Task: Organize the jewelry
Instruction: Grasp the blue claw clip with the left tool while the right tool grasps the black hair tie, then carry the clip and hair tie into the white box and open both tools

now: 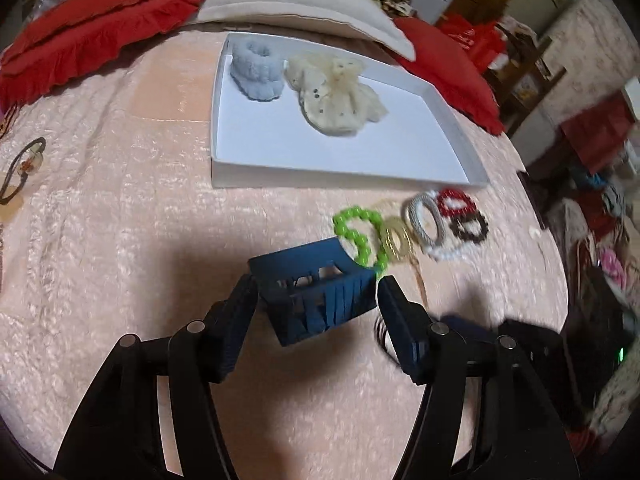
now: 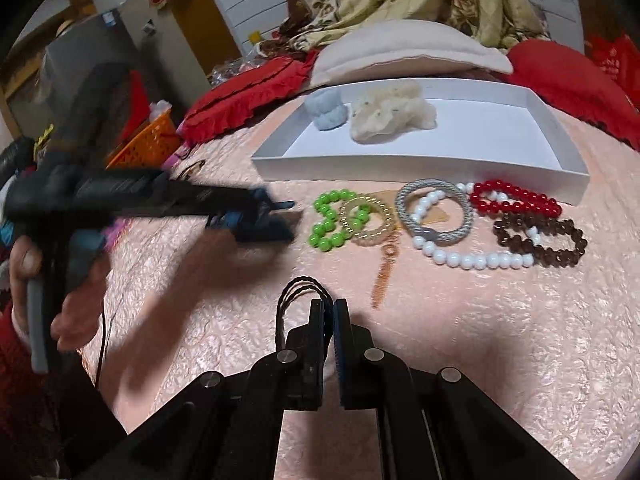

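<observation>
Right gripper (image 2: 329,312) jaws clamp a black hair tie (image 2: 301,292), unseen from the left gripper (image 1: 316,304), jaws apart.

Pink bedspread (image 2: 460,320) under tray (image 2: 420,168), bracelets (image 2: 472,258)

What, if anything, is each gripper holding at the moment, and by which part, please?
The right gripper is shut on a black hair tie, pinching one side of its loop. The left gripper is open and holds nothing.
</observation>
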